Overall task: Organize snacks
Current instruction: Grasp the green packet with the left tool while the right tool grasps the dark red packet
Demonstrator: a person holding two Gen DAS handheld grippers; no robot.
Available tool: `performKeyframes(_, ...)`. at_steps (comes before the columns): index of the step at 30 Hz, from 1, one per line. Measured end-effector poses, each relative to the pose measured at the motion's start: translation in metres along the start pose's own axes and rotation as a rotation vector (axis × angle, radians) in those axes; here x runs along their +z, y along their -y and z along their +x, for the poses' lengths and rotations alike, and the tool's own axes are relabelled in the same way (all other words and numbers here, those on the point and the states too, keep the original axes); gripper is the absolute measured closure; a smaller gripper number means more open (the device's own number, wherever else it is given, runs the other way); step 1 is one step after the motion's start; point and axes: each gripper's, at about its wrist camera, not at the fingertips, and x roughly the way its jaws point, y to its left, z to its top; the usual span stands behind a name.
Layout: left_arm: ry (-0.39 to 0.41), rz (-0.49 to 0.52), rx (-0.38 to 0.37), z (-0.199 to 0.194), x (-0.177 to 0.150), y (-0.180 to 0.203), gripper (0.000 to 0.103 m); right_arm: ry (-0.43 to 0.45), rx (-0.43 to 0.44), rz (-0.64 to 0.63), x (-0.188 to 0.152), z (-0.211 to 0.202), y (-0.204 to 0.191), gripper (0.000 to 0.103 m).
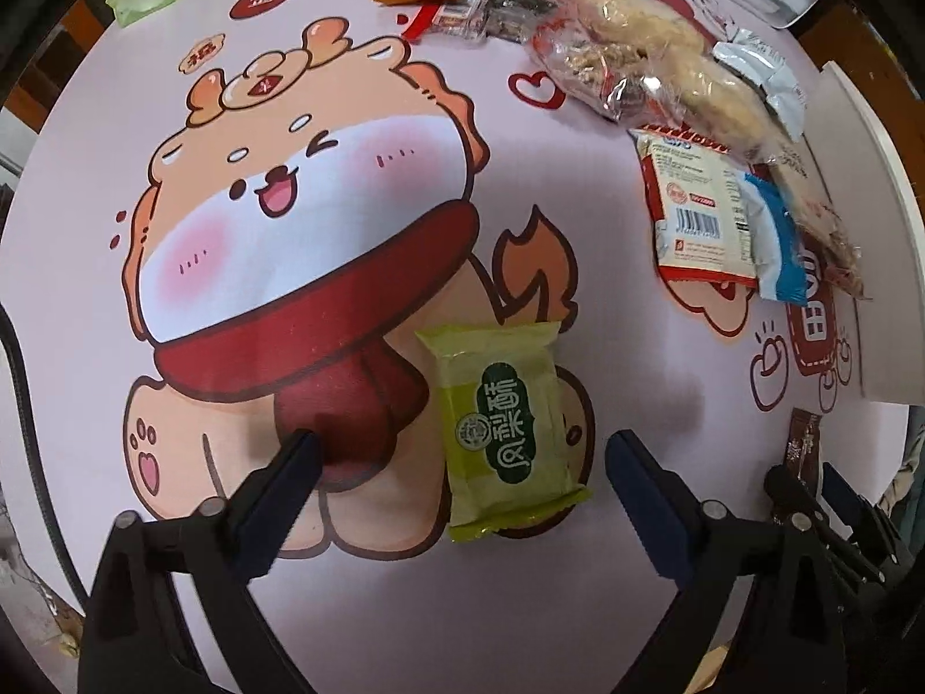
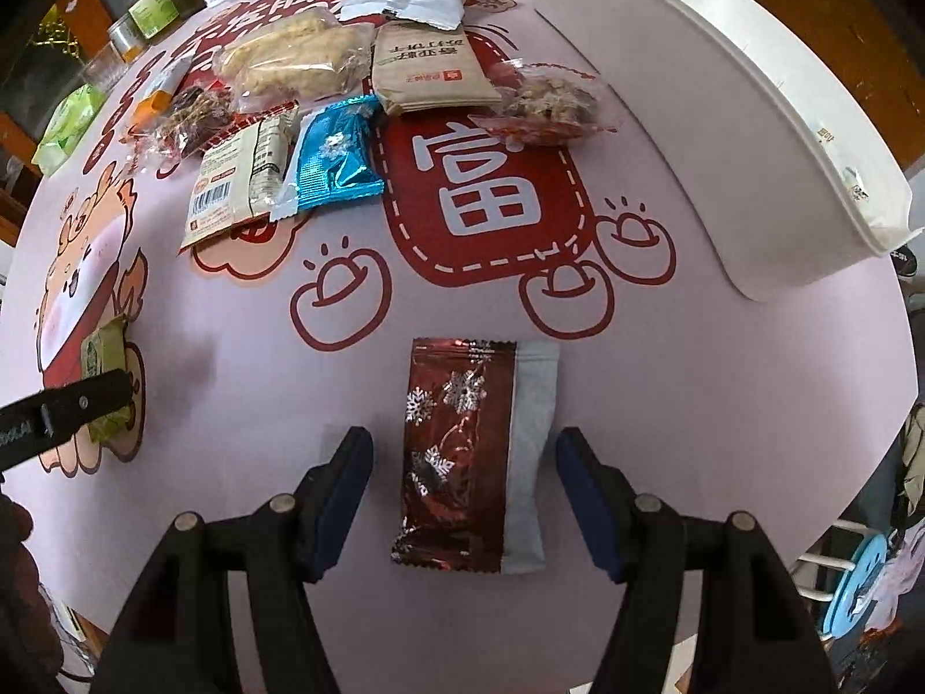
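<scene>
Foil snack heap (image 2: 324, 115), white tray (image 2: 722, 133) beside

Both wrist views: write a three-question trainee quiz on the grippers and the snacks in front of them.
1. True or false: the left gripper is shut on the green pastry packet.
2. Which snack lies between the right gripper fingers? A) blue foil packet B) dark red snowflake packet C) kraft paper packet
3. Fill in: the white tray sits on the ___ side of the right wrist view.

Key: 1 false; 2 B; 3 right.
</scene>
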Motion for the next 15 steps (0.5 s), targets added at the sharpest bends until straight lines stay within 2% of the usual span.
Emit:
performKeyframes(2, 0.015, 0.006, 0.031, 0.000, 0.001, 0.005, 0.015, 0.008, -0.001, -0.009, -0.003, -0.001, 0.000, 0.037)
performKeyframes(3, 0.019, 0.008, 0.038, 0.001, 0.000, 0.005, 0.020, 0.014, 0.001, -0.012, 0.000, -0.001, -0.003, 0.041)
performKeyframes(4, 0.027, 0.012, 0.054, -0.001, 0.001, 0.006, 0.027, 0.022, 0.002, -0.015, -0.001, -0.002, -0.003, 0.052)
performKeyframes(5, 0.034, 0.018, 0.061, -0.001, 0.003, 0.010, 0.032, 0.033, 0.004, -0.022, -0.001, -0.004, -0.004, 0.056)
performKeyframes(8, 0.057, 0.048, 0.064, -0.008, 0.003, 0.019, 0.066, 0.028, 0.009, -0.031, -0.001, -0.004, -0.006, 0.058)
performKeyframes(9, 0.056, 0.056, 0.064, -0.009, 0.003, 0.022, 0.066, 0.032, 0.012, -0.034, -0.001, -0.004, -0.007, 0.063)
performKeyframes(15, 0.049, 0.095, 0.048, -0.009, -0.005, 0.044, 0.067, 0.023, 0.053, -0.039, -0.001, -0.007, -0.005, 0.066)
